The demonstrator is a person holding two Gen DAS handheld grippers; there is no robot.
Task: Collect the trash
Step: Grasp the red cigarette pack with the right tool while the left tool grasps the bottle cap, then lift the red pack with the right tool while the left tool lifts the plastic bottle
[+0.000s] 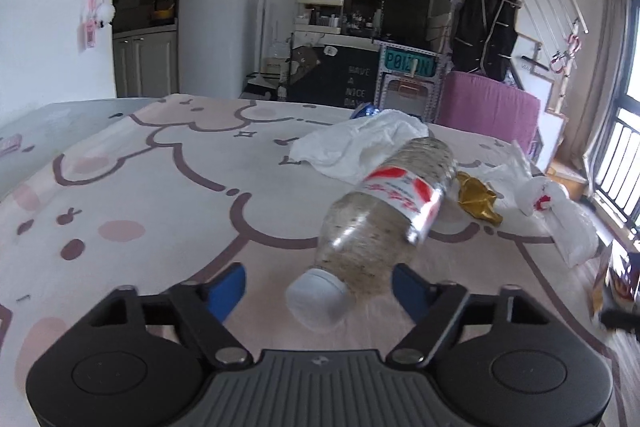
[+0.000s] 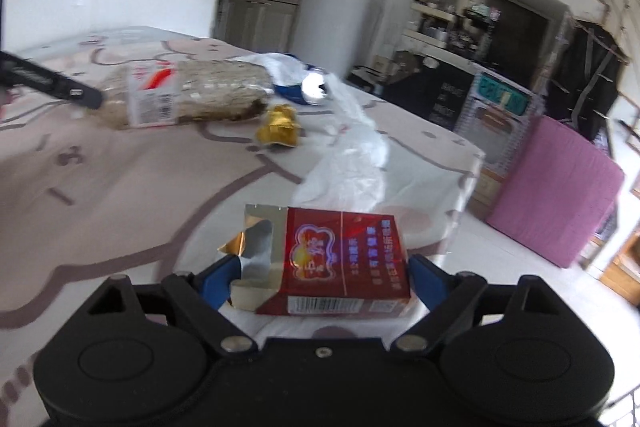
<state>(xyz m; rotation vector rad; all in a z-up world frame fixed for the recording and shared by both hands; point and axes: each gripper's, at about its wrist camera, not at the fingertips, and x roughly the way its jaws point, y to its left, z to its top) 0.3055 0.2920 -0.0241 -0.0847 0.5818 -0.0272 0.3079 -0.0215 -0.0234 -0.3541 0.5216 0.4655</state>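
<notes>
Left wrist view: the left claw [image 1: 318, 287] is standing spread, its blue fingers [image 1: 232, 287] on both sides of the bottle [image 1: 384, 219]. The bottle is lying on the bed [image 1: 140, 187], white cap toward the camera. The right finger is just beside the bottle's shoulder, maybe touching it; the left finger is apart from it, so the claw is not pinching. Behind the bottle a white bag [image 1: 352, 143] is lying crumpled, and to the right a gold wrapper [image 1: 478, 199] and another white bag [image 1: 560, 215] near the bed edge.

Right wrist view: the right claw [image 2: 324, 279] is reaching around a red packet [image 2: 340, 259] that is lying on the bed [image 2: 120, 167], torn open end to the left. Both blue fingers [image 2: 218, 281] are sitting against its ends; whether they are pressing I cannot tell. Farther away the bottle [image 2: 188, 99] is lying with the left claw [image 2: 52, 83] at its end, the gold wrapper [image 2: 278, 127] beside it, and a white bag [image 2: 352, 155] between wrapper and packet.
</notes>
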